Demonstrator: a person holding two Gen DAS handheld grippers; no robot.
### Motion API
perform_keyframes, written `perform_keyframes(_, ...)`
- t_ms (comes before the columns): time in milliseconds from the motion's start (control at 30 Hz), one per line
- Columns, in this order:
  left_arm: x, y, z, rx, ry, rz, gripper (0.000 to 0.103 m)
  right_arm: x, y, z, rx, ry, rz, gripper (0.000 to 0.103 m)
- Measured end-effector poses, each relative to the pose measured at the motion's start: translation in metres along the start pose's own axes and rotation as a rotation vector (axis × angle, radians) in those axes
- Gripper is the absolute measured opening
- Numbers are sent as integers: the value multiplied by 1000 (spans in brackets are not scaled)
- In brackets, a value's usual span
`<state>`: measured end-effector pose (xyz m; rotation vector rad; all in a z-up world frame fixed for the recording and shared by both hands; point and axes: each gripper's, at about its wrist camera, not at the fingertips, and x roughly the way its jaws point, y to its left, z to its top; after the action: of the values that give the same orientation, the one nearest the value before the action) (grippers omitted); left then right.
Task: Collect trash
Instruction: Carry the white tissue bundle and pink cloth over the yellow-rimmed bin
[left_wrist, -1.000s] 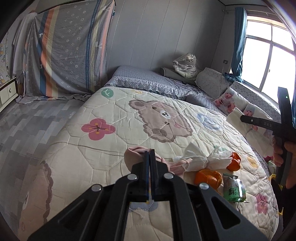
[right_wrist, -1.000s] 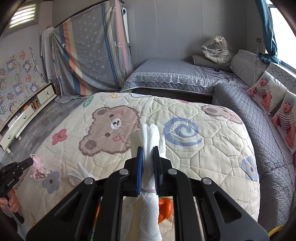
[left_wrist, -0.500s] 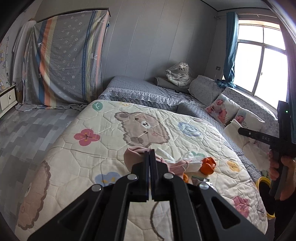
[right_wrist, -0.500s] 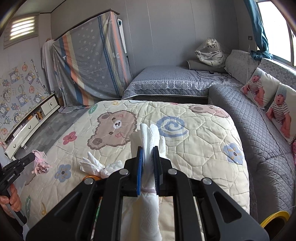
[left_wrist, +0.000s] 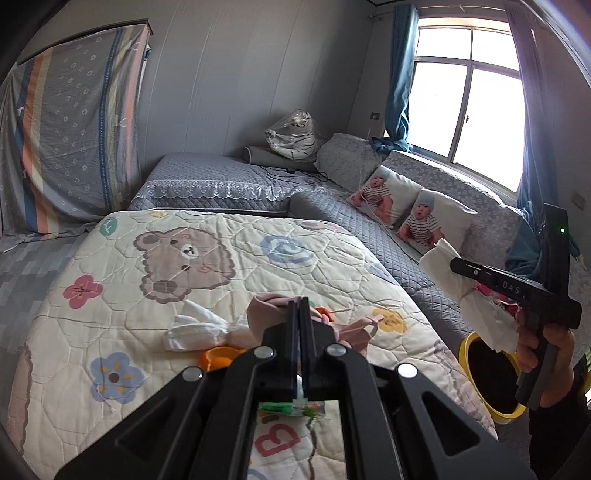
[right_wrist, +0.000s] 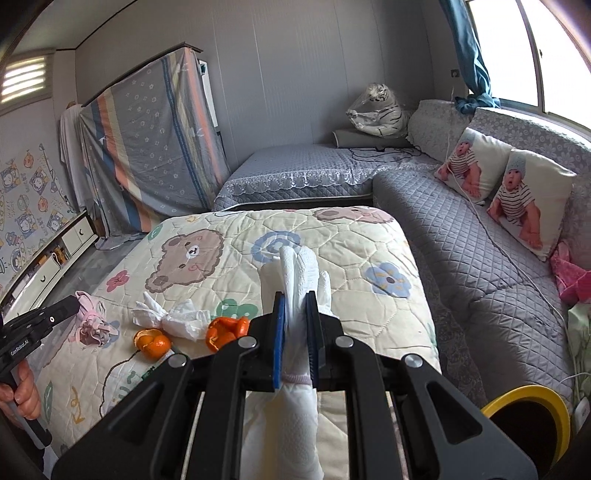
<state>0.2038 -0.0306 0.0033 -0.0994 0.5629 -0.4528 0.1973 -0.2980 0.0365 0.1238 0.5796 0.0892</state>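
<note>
My right gripper (right_wrist: 295, 295) is shut on a white crumpled tissue (right_wrist: 297, 266) that hangs down between its fingers; it shows in the left wrist view (left_wrist: 476, 295) above a yellow-rimmed trash bin (left_wrist: 491, 376). The bin also shows at the lower right of the right wrist view (right_wrist: 528, 417). My left gripper (left_wrist: 298, 306) is shut on a pink cloth scrap (left_wrist: 266, 314), held above the quilt (left_wrist: 122, 295). On the quilt lie another white tissue (right_wrist: 173, 319), orange peels (right_wrist: 151, 341) and a green wrapper (left_wrist: 291, 408).
A grey quilted sofa (right_wrist: 461, 236) with two baby-print cushions (right_wrist: 528, 203) runs along the right. A pink cloth (right_wrist: 570, 273) lies on it. A striped covered mattress (right_wrist: 147, 147) leans on the back wall. A white cabinet (right_wrist: 48, 258) stands at left.
Both grippers have risen and swung right, away from the quilt. The right gripper with the tissue has come over the yellow bin. Both stay shut.
</note>
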Motion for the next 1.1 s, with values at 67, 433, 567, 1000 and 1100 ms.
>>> perform_keyframes(67, 6, -13, 1, 11, 10, -18, 1, -9, -14, -5, 17, -15, -31, 10)
perform_keyframes(433, 35, -88, 5, 110, 48, -144, 1, -51, -90, -44, 127, -38, -157, 10)
perform_keyframes(567, 45, -117, 4, 145, 63, -199, 1, -65, -116, -57, 161, -42, -210, 10)
perform_keyframes(1000, 71, -196, -5, 235, 109, -334, 1, -101, -178, -95, 256, -46, -335, 10)
perform_keyframes(1100, 76, -212, -9, 258, 119, -355, 1, -107, -189, -103, 279, -42, -355, 10)
